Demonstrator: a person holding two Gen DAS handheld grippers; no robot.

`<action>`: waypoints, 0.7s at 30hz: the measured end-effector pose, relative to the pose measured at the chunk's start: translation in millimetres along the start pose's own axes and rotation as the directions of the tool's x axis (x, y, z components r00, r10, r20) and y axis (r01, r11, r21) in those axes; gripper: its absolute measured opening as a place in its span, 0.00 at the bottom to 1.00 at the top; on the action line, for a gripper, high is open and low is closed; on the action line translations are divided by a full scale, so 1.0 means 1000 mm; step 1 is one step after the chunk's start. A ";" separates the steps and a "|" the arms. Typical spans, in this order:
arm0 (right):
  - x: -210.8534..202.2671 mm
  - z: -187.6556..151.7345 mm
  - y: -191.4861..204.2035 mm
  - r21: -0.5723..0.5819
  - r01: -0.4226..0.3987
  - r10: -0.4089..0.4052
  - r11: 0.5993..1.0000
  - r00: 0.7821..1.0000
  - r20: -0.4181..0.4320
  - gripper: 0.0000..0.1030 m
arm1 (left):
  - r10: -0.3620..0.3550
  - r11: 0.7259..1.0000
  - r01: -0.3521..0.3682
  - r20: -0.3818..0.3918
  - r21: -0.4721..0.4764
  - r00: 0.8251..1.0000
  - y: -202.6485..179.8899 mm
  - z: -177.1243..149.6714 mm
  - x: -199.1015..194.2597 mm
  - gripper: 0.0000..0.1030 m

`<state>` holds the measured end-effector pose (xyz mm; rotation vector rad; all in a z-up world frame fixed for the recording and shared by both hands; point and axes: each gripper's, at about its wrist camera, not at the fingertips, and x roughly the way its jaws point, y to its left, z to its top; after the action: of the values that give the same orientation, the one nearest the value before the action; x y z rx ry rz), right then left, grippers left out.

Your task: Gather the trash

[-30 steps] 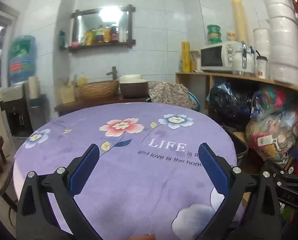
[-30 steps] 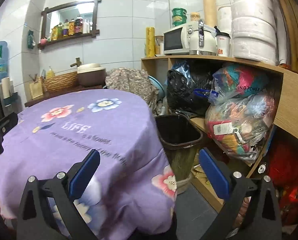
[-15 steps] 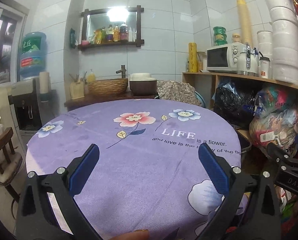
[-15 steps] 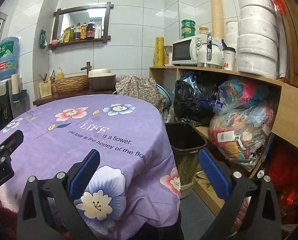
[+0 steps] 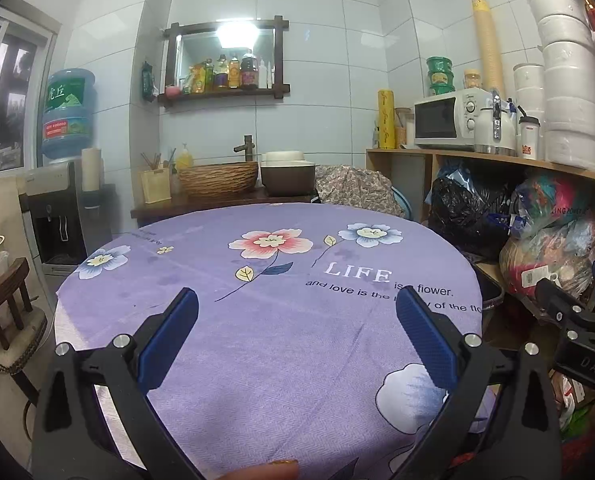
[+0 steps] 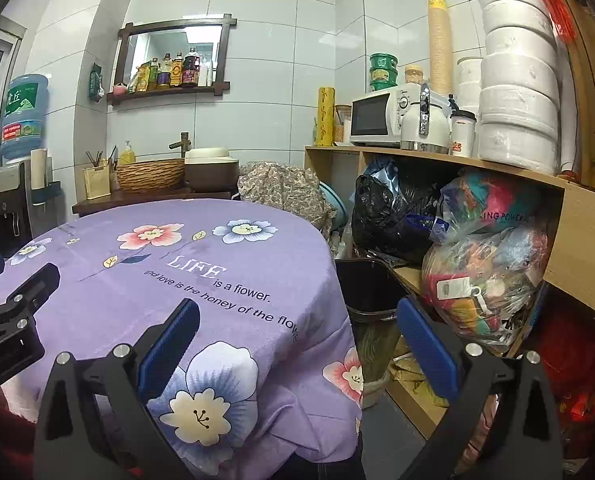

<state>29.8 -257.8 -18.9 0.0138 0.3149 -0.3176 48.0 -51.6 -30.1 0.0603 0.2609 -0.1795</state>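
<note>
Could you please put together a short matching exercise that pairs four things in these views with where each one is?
Things:
1. microwave
2. dark bin
3. woven basket
4. water jug

Places:
A. on the floor between the table and the wooden shelf
B. on top of the dispenser at far left
C. on top of the wooden shelf at right
D. on the dark counter behind the table, under the tap

Pairs: 1-C, 2-A, 3-D, 4-B

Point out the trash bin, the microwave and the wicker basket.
trash bin [image 6: 371, 310]: right wrist view, on its front rim.
microwave [image 6: 371, 117]: right wrist view, on its dark door window.
wicker basket [image 5: 218, 179]: left wrist view, on its woven front wall.
</note>
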 end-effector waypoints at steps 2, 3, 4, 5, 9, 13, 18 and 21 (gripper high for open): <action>0.000 0.001 0.000 -0.001 -0.001 0.001 1.000 1.000 0.005 0.95 | 0.000 1.000 0.000 0.001 0.000 1.000 0.000 0.000 0.000 0.95; -0.001 0.001 0.001 -0.001 -0.003 0.003 1.000 1.000 0.005 0.95 | 0.002 1.000 -0.002 0.001 0.001 1.000 0.000 0.000 0.000 0.95; 0.000 0.000 0.001 -0.002 -0.004 0.004 1.000 1.000 0.004 0.95 | 0.003 1.000 -0.003 0.001 0.001 1.000 0.000 0.000 0.000 0.95; 0.000 0.000 0.001 -0.002 -0.005 0.005 1.000 1.000 0.004 0.95 | 0.004 1.000 -0.004 0.001 0.000 1.000 0.000 0.000 0.000 0.95; 0.000 0.000 0.000 -0.003 -0.005 0.005 1.000 1.000 0.006 0.95 | 0.006 1.000 -0.006 0.002 -0.002 1.000 0.000 0.000 -0.001 0.95; -0.001 -0.001 0.000 -0.001 -0.005 0.005 1.000 1.000 0.008 0.95 | 0.009 1.000 -0.009 0.001 0.000 1.000 0.000 0.001 -0.001 0.95; -0.002 0.000 0.001 -0.001 -0.004 0.004 1.000 1.000 0.008 0.95 | 0.007 1.000 -0.007 0.002 -0.002 1.000 0.002 0.002 -0.001 0.95; -0.002 0.000 0.001 0.000 -0.003 0.003 1.000 1.000 0.011 0.95 | 0.006 1.000 -0.006 0.003 -0.002 1.000 0.001 0.003 -0.002 0.95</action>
<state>28.0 -255.7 -18.0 0.0121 0.3039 -0.3147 47.2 -50.1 -26.8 0.0589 0.2581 -0.1731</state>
